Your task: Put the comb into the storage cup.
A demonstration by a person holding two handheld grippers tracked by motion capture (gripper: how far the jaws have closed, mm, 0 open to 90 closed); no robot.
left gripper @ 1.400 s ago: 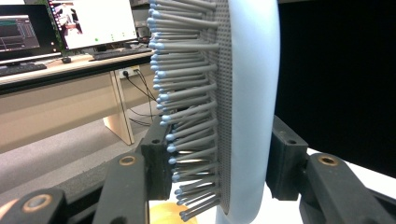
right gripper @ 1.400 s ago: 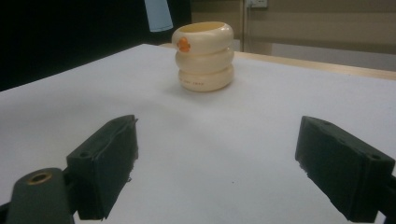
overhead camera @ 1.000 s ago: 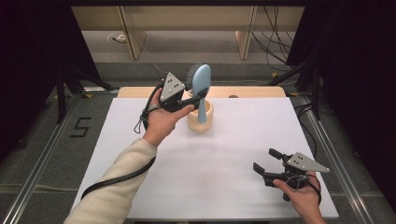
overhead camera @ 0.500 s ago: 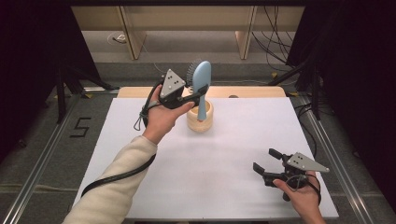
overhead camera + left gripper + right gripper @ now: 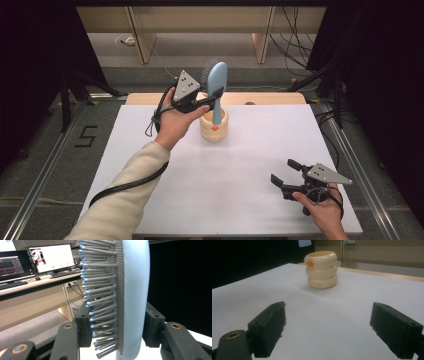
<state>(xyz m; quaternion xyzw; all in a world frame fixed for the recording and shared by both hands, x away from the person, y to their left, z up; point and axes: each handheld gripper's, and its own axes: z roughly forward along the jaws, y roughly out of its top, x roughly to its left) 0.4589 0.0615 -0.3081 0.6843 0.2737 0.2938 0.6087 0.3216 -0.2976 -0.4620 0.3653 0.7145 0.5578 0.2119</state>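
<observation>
Now L gripper (image 5: pixel 216 96) clamps hairbrush (image 5: pixel 217 82) above cup (image 5: pixel 214 128); R gripper (image 5: pixel 286 176) agape.

hairbrush (image 5: pixel 216 86) | pale blue, grey bristles | upright, handle in cream ringed holder (image 5: pixel 214 128)

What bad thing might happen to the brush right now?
The left claw pinches the blue hairbrush across its bristles, a springy grip, so it might slip or twist. Its handle hangs just above the cream cup; a crooked drop could miss or tip the cup. The right claw rests open, far off, steadying nothing.
</observation>
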